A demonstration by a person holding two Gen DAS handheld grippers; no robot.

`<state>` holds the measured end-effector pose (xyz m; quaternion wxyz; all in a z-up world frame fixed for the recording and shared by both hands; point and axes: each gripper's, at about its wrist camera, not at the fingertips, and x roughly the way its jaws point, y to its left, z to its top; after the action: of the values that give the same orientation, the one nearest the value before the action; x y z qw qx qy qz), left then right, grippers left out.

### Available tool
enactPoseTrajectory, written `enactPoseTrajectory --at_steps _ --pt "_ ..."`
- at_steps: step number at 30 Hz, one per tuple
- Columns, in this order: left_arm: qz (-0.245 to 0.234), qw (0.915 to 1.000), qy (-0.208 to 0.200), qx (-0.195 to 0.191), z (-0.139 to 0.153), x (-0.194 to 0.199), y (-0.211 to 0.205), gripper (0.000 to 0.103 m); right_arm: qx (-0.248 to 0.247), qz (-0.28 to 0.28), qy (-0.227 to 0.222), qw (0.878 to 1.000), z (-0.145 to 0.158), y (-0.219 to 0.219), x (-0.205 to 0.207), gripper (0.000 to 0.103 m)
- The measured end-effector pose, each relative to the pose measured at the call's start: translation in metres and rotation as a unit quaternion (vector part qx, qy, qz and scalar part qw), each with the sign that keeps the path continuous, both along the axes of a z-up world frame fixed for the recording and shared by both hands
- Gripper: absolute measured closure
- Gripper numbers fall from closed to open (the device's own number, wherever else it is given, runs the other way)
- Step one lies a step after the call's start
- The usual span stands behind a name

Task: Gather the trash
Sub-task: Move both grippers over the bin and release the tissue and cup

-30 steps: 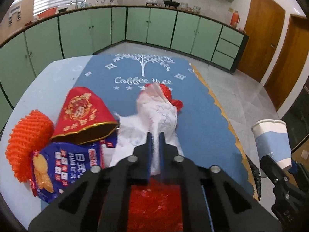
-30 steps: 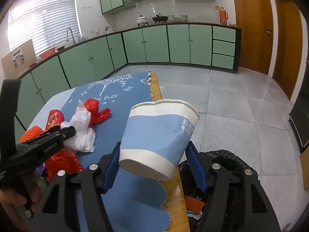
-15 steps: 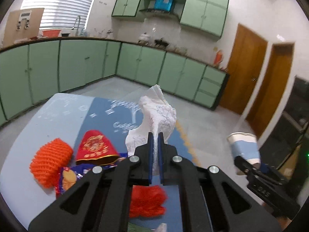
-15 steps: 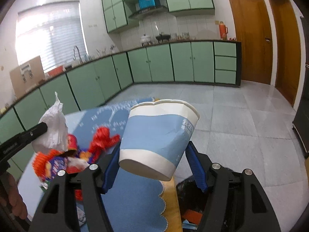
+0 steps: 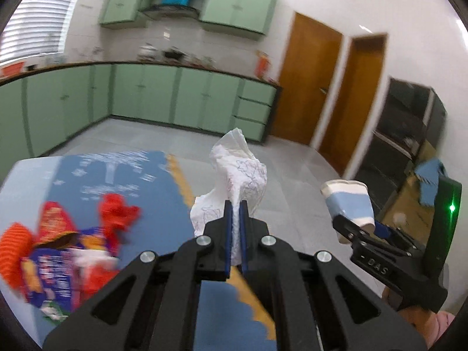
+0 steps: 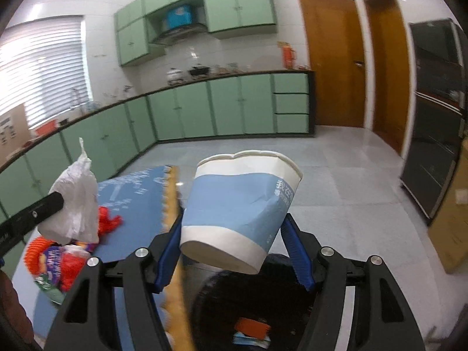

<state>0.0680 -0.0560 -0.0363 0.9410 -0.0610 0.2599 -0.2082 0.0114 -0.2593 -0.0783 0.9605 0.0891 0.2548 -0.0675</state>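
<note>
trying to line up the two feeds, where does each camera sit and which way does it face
Left wrist: sits on the left gripper, looking along its fingers over the blue table mat toward the green kitchen cabinets; crumpled white tissue pinched; right gripper and a bit of hand at right.
Right wrist: sits on the right gripper, facing the cabinets, above the black-lined trash bin; it clamps the blue-and-white paper cup; left gripper at left.
Shared: tissue, cup, mat, cabinets.

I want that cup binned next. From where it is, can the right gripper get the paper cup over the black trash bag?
Probably yes. The right gripper holds the paper cup with the trash bag open right beneath it, beside the table edge; nothing shows between them.
</note>
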Motion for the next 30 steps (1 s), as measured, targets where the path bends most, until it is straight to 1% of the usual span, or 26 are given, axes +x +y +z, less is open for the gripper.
enactPoseTrajectory --at_steps 2,5,9,11,14,15,16,18,19,20,25,28,30 --pt "-0.029 0.9995 0.013 0.008 -0.011 0.007 -0.023 0.099 -0.004 -0.018 0.015 1.0 -0.011 -0.012 -0.003 0.038" --pt "-0.066 0.9966 0.048 0.012 -0.033 0.021 -0.052 0.099 0.002 -0.04 0.044 0.998 -0.033 -0.03 -0.004 0.038" --pt "-0.089 0.9917 0.092 0.013 -0.062 0.035 -0.074 0.099 0.01 -0.054 0.08 0.995 -0.063 -0.044 -0.002 0.038" --pt "-0.098 0.9897 0.102 0.02 -0.071 0.04 -0.081 0.099 0.013 -0.057 0.091 0.994 -0.071 -0.046 0.002 0.038" --pt "-0.107 0.9872 0.115 0.03 -0.082 0.045 -0.091 0.095 0.024 -0.055 0.102 0.993 -0.081 -0.05 0.003 0.037" --pt "-0.105 0.987 0.117 0.033 -0.085 0.047 -0.093 0.089 0.025 -0.054 0.104 0.993 -0.082 -0.051 0.005 0.037" --pt "-0.104 0.987 0.118 0.034 -0.085 0.048 -0.093 0.08 0.023 -0.054 0.105 0.993 -0.082 -0.052 0.006 0.036" --pt "-0.099 0.9878 0.116 0.032 -0.085 0.048 -0.093 0.072 0.019 -0.054 0.107 0.993 -0.083 -0.048 0.006 0.035" --pt "-0.097 0.9882 0.114 0.031 -0.084 0.048 -0.091 0.07 0.018 -0.053 0.107 0.993 -0.081 -0.046 0.006 0.032" --pt "-0.094 0.9888 0.112 0.031 -0.082 0.047 -0.089 0.069 0.017 -0.052 0.106 0.993 -0.08 -0.046 0.006 0.028" --pt "-0.073 0.992 0.098 0.03 -0.072 0.043 -0.072 0.065 0.014 -0.049 0.097 0.994 -0.07 -0.041 0.004 0.02" --pt "-0.051 0.9948 0.083 0.031 -0.061 0.037 -0.054 0.06 0.015 -0.038 0.087 0.995 -0.063 -0.034 0.005 0.018" --pt "-0.026 0.9967 0.067 0.037 -0.053 0.031 -0.035 0.058 0.013 -0.025 0.074 0.997 -0.054 -0.025 0.008 0.016"
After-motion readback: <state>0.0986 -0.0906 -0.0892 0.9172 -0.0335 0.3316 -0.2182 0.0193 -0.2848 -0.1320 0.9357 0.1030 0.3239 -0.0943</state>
